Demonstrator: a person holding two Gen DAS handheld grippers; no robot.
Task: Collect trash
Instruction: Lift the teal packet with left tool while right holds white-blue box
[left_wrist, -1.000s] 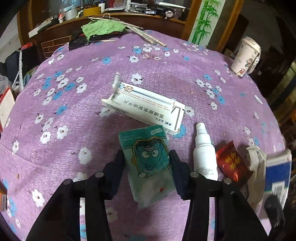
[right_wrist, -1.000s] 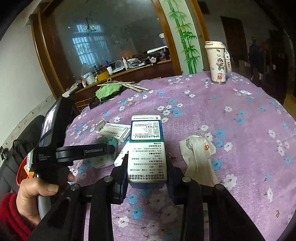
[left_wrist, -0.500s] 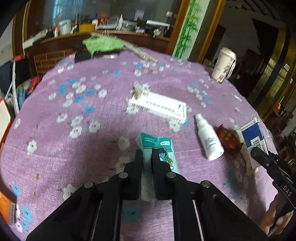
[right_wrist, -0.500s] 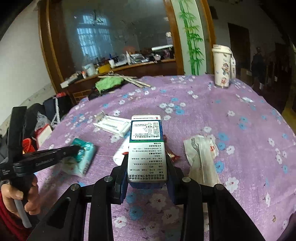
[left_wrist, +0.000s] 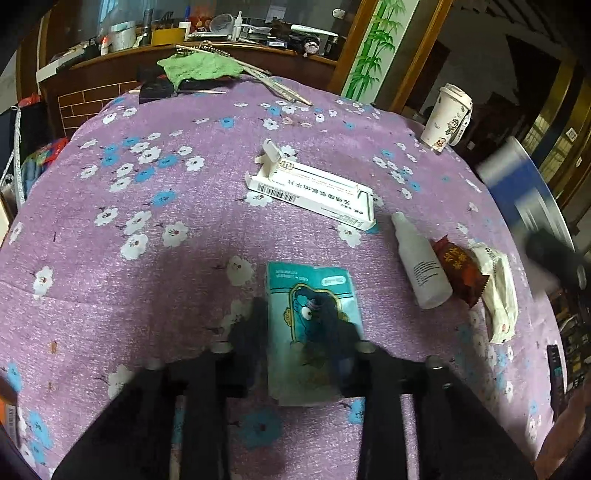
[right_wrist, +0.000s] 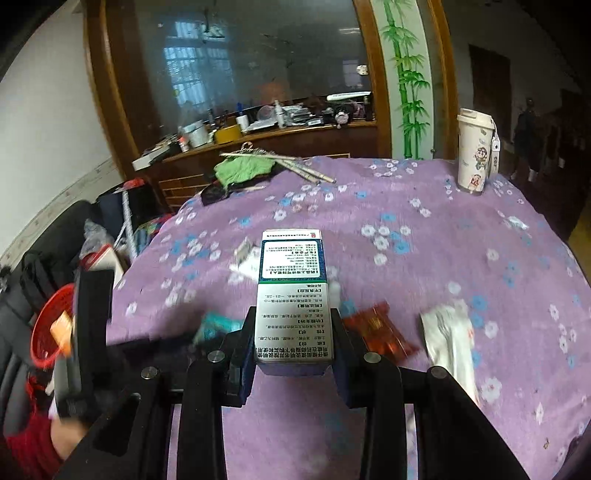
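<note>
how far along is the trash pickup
Midway. In hand: the right tool is shut on the blue and white medicine box, and the left tool straddles the teal tissue pack, blurred, grip unclear. Left on the tablecloth: the open white carton, spray bottle, red wrapper and white wrapper. A red basket sits beside the table.
</note>
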